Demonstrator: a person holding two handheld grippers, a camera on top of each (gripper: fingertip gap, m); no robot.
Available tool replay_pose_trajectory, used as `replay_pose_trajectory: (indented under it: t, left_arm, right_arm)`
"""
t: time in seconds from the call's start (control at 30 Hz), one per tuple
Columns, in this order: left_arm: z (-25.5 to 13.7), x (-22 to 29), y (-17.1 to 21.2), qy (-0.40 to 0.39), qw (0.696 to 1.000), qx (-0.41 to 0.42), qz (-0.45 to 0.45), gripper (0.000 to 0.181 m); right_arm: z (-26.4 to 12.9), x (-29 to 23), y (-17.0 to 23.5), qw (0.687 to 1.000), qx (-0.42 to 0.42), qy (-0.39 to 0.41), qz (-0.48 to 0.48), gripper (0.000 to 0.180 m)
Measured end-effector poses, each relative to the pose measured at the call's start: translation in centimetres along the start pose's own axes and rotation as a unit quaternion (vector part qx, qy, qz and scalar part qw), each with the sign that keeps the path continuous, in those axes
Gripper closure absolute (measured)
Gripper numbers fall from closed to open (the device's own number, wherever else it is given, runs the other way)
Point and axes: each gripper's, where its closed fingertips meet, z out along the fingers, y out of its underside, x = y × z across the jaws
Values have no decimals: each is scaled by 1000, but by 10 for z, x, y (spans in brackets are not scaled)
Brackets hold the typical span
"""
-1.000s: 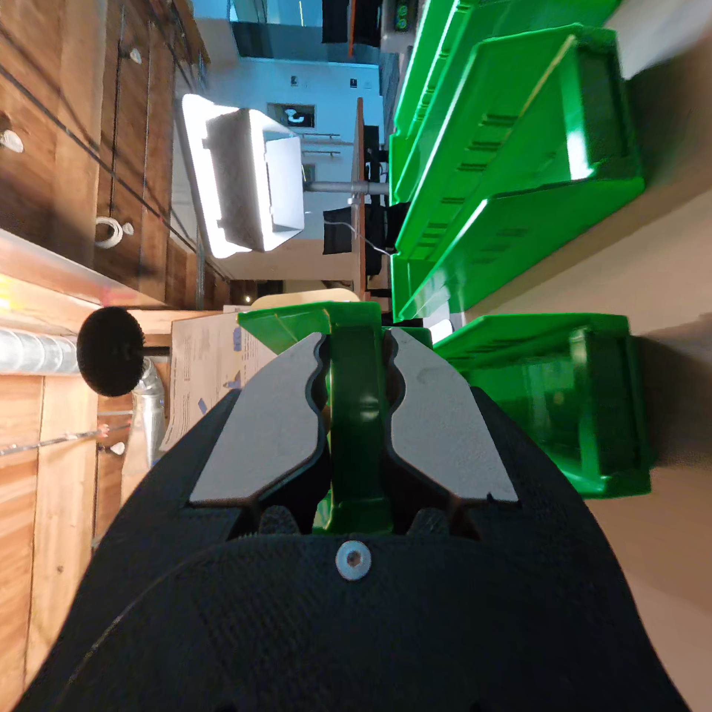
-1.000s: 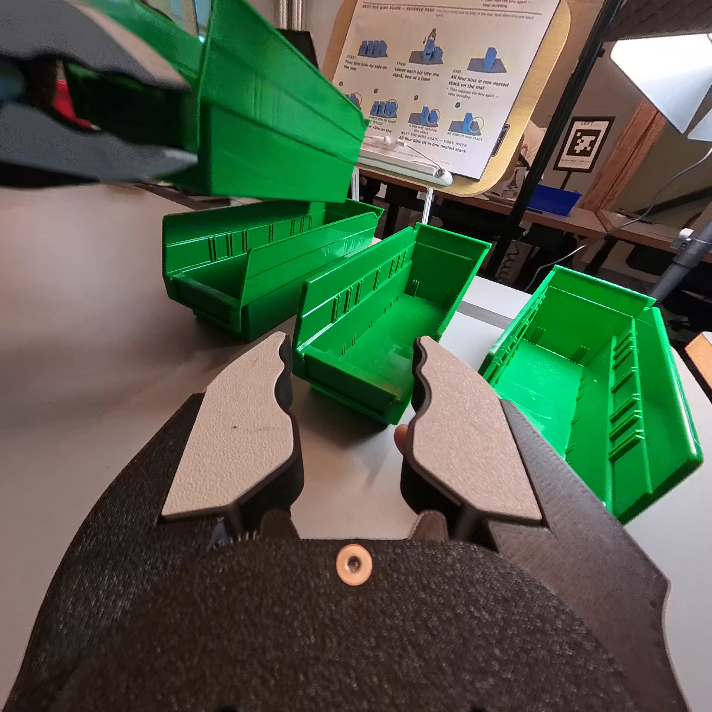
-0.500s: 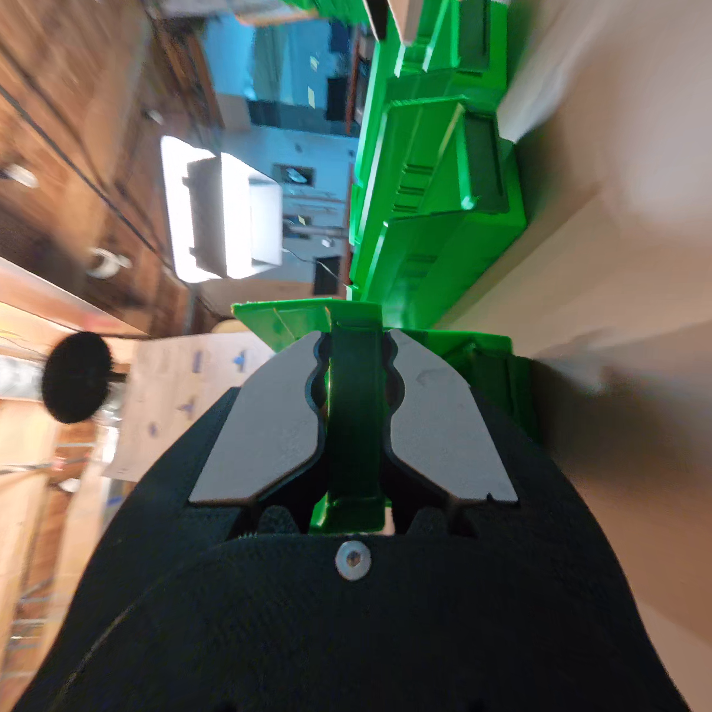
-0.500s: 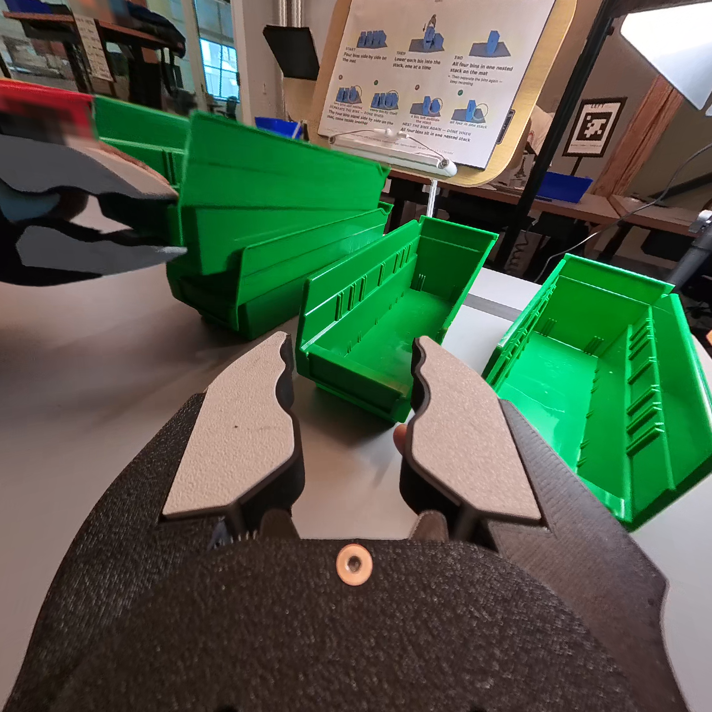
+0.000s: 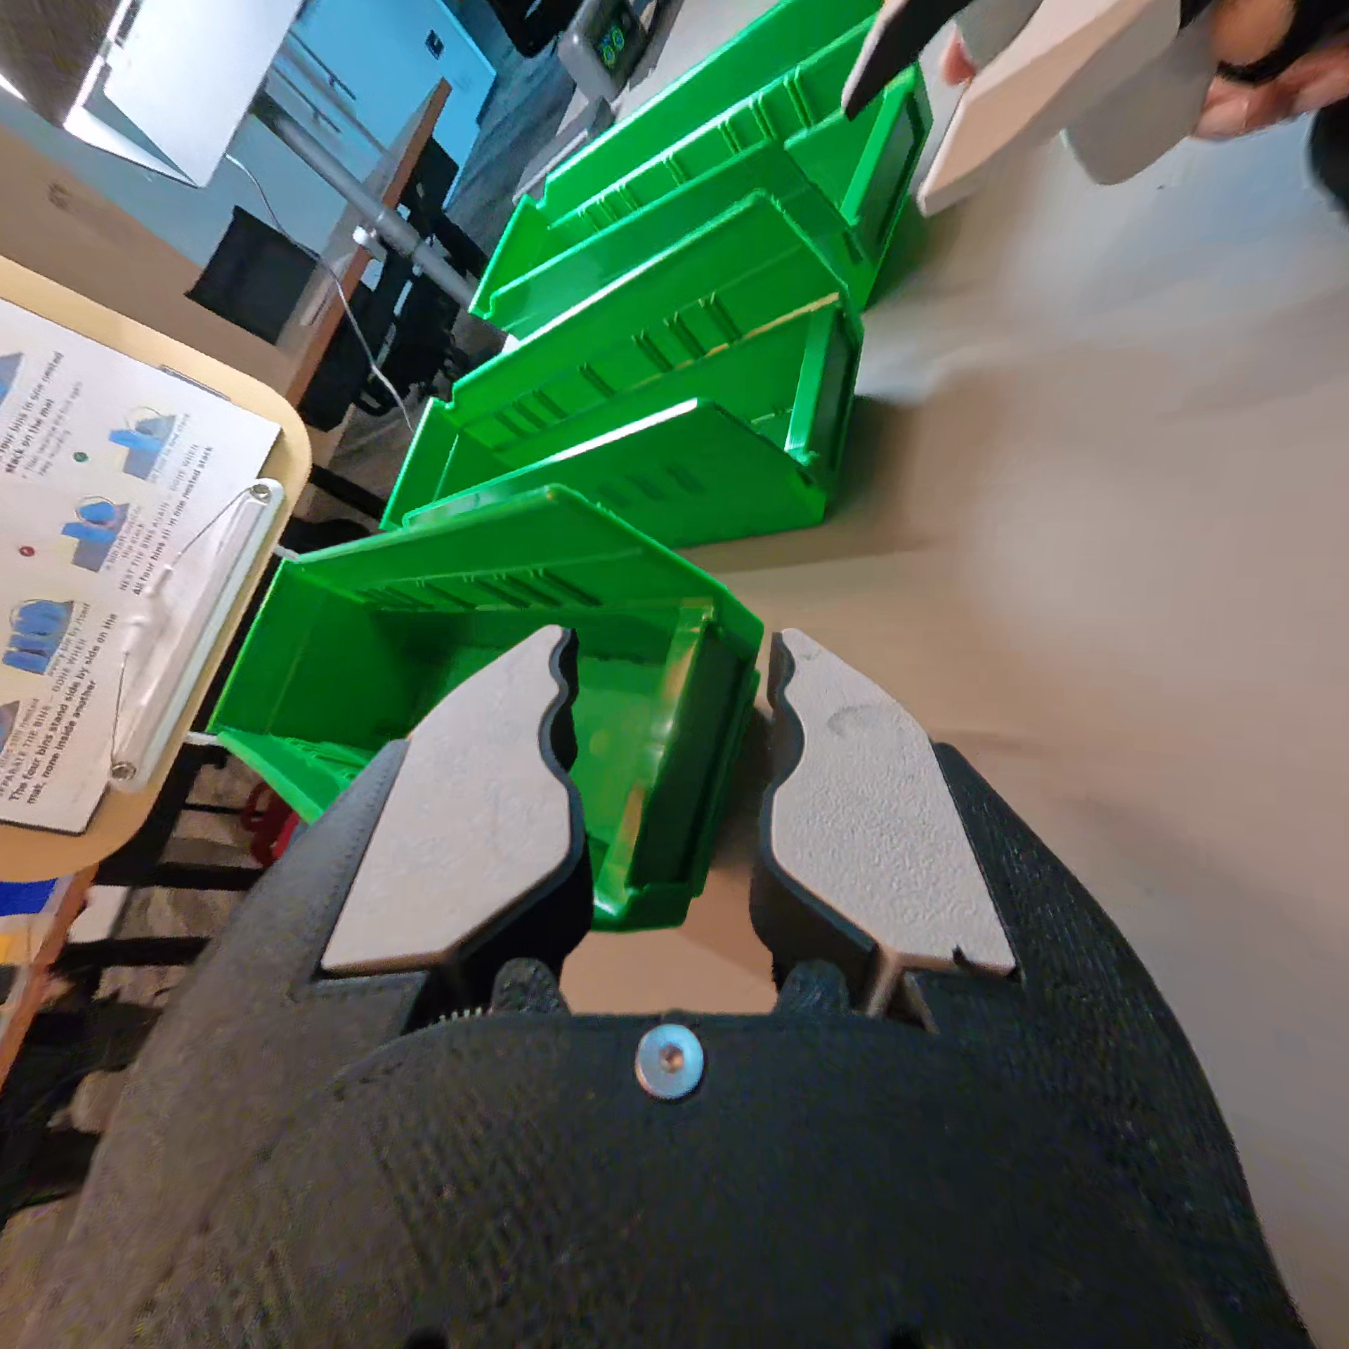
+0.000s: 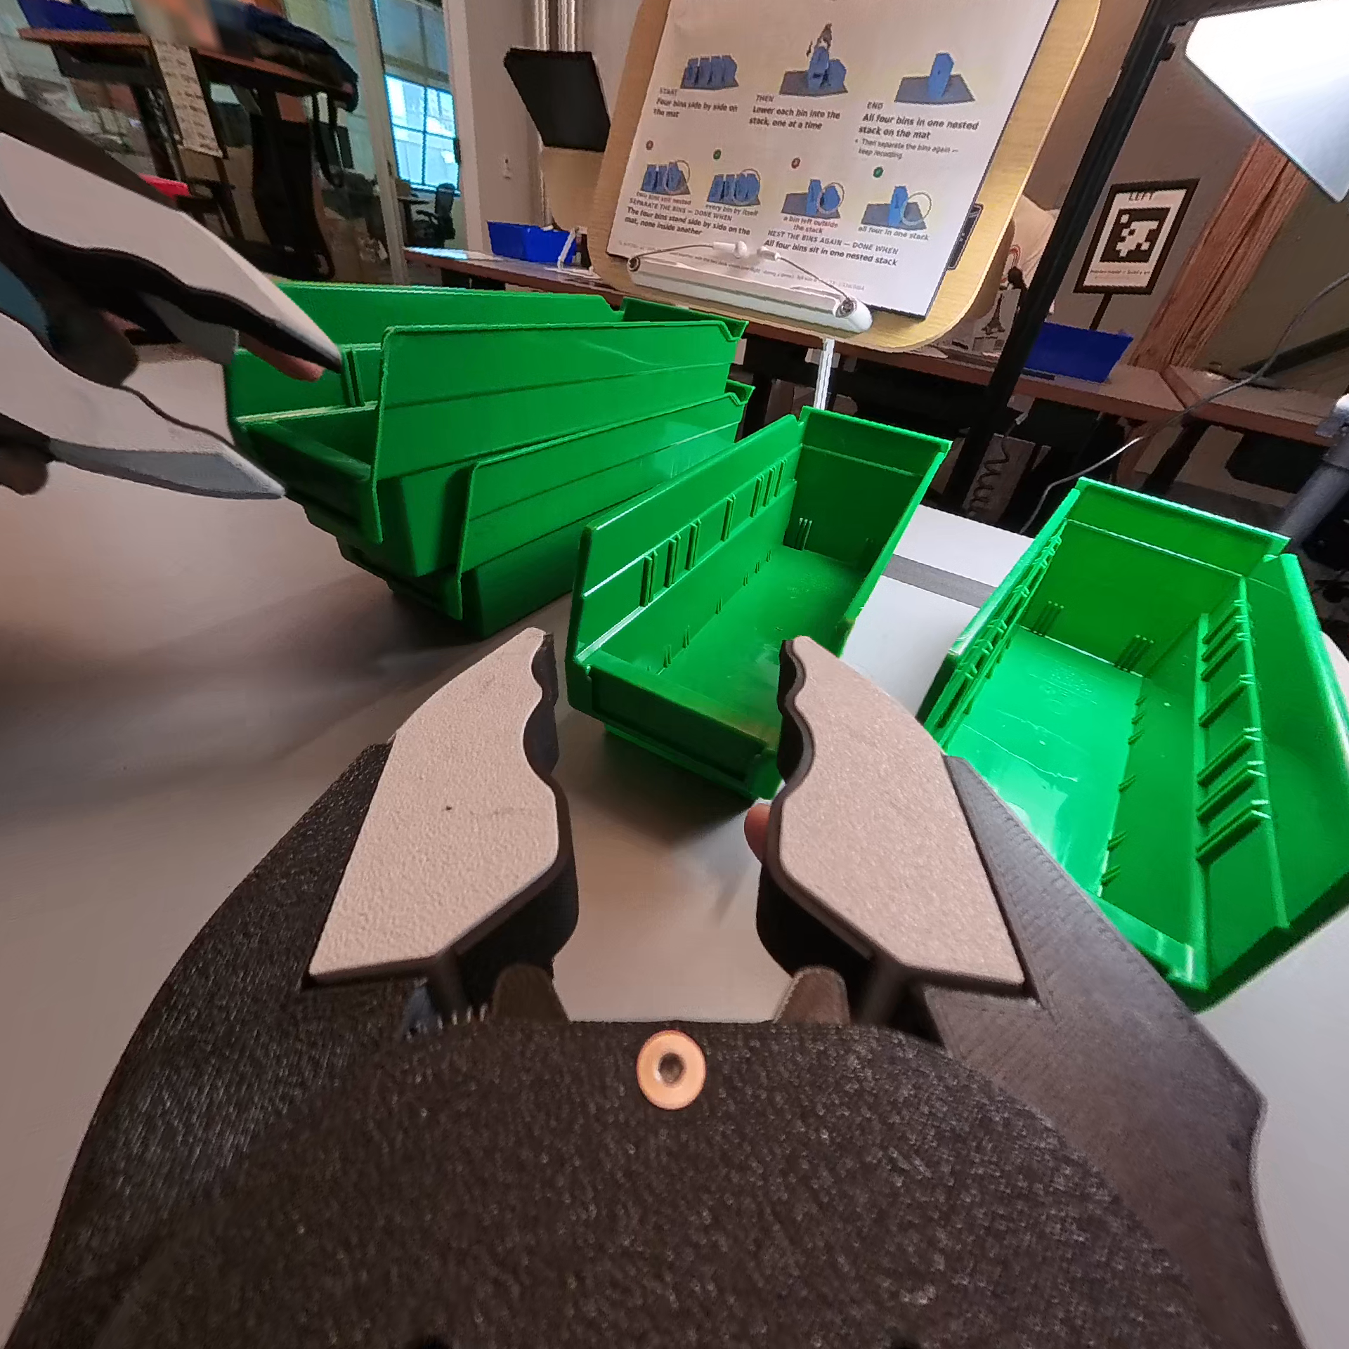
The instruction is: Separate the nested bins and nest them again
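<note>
The stack of green bins (image 6: 511, 467) sits at the left side of the desk (image 6: 182, 693). It holds at least two bins, one dropped inside the other. The upper one rides high, its walls well above the lower rim, so it may not be fully seated. In the left wrist view the stack (image 5: 467, 657) is the nearest thing, with its front wall lying between the fingers.

The left tool (image 5: 668, 642) has its fingers apart on either side of that front wall, gripping nothing. Seen from the right, the left tool (image 6: 306, 427) is at the short front end of the stack. That end makes sense as a hold, since its lip is thin enough to pinch and the bin can be steered by it.

Just right of the stack a single bin (image 6: 730, 620) stands upright and empty, its front facing the right tool (image 6: 668, 646). That tool is also apart and holds nothing. It hovers near the bin's front lip, lined up as if this bin goes next.

Farther right, well apart from the stack, another empty bin (image 6: 1139, 730) sits at an angle. Nesting looks about half done, with two bins left to go in.

Behind the desk stands an instruction board (image 6: 839, 146).
</note>
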Motion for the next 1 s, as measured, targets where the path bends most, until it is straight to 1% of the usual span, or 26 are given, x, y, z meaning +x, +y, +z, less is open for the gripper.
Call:
replay_pose_trajectory:
  t: [0.07,0.13,0.17,0.2,0.3,0.33,0.4,0.47,0.53,0.57,0.6,0.63,0.77,1.0]
  left_arm:
    - [3,0,13,-19,999,-30,36,138]
    - [10,-1,24,-48,994,-58,81,150]
    - [13,2,26,-48,992,-66,97,152]
    - [16,5,26,-50,991,-70,107,159]
    - [18,3,25,-59,984,-98,135,159]
    - [18,3,25,-54,984,-107,135,155]
    - [18,7,30,-22,983,-138,122,140]
    - [20,8,37,1,980,-163,110,134]
    - [25,5,42,9,977,-187,105,134]
    - [28,3,45,8,974,-200,106,138]
    - [31,-1,48,1,970,-214,114,146]
    - [33,-2,49,0,967,-223,123,149]
    - [35,-5,49,-2,963,-229,139,149]
    - [36,-16,49,-35,959,-224,170,148]
  right_arm:
    - [1,-2,1,1000,-3,-3,-2,122]
    - [3,-4,3,1000,-8,-6,-5,122]
    - [3,-5,4,1000,-9,-7,-7,122]
    - [3,-5,4,1000,-10,-7,-9,122]
    - [3,-5,4,1000,-8,-6,-9,122]
    - [2,-5,4,1000,-8,-7,-7,122]
    - [3,-5,4,1000,-9,-10,-4,122]
    - [3,-6,5,1000,-10,-12,-5,122]
    - [4,-8,4,1000,-10,-15,-8,123]
    - [3,-9,4,1000,-10,-15,-10,123]
    - [3,-9,4,1000,-10,-16,-11,123]
    - [3,-9,4,1000,-10,-15,-12,123]
    - [0,-7,1,1000,-1,-13,-8,125]
    - [0,-9,0,1000,-1,-17,-13,125]
